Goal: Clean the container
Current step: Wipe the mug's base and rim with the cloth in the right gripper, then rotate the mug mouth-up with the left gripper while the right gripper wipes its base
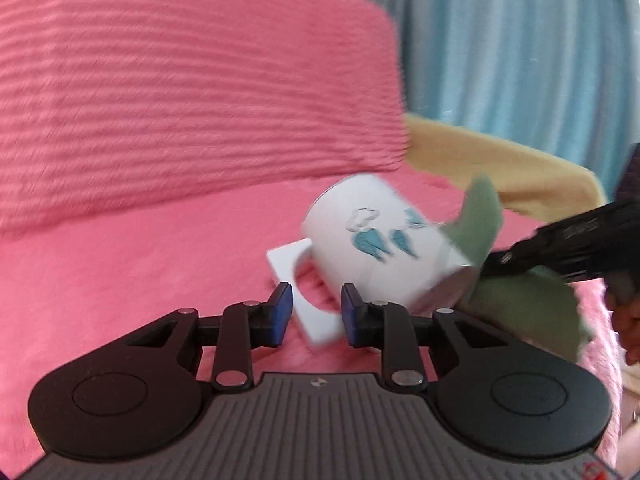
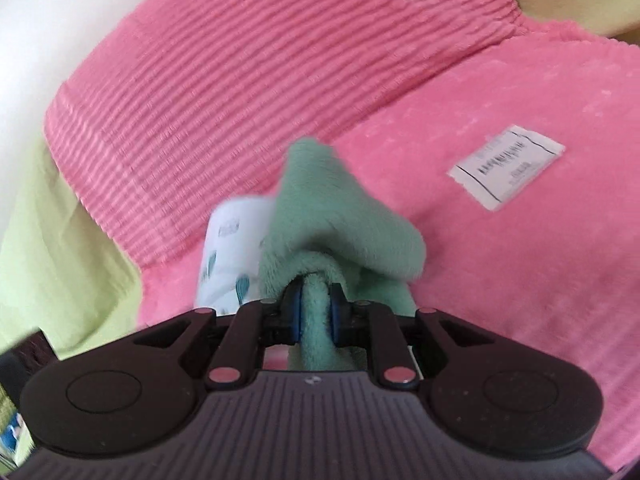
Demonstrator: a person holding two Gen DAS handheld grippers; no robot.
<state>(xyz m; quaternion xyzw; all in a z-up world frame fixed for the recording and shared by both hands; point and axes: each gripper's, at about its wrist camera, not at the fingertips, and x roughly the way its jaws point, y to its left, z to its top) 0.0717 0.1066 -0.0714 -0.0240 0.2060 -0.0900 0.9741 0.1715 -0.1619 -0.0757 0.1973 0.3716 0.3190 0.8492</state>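
A white mug (image 1: 380, 248) with blue leaf drawings lies tilted on its side above the pink blanket, its mouth to the right. Its square white handle (image 1: 316, 328) sits between the blue pads of my left gripper (image 1: 316, 308), which is shut on it. A green fluffy cloth (image 1: 528, 304) is bunched against the mug's mouth and hides the inside. In the right wrist view my right gripper (image 2: 316, 304) is shut on a fold of that green cloth (image 2: 332, 220), with the mug (image 2: 228, 256) just left of it. The frames are blurred by motion.
A ribbed pink cushion (image 1: 180, 100) rises behind the mug. The pink fluffy blanket (image 2: 500, 260) carries a white printed label (image 2: 506, 168) at the right. A yellow-green sheet (image 2: 52, 240) lies to the left. A blue curtain (image 1: 520, 40) hangs behind. A hand (image 1: 628, 320) shows at the right edge.
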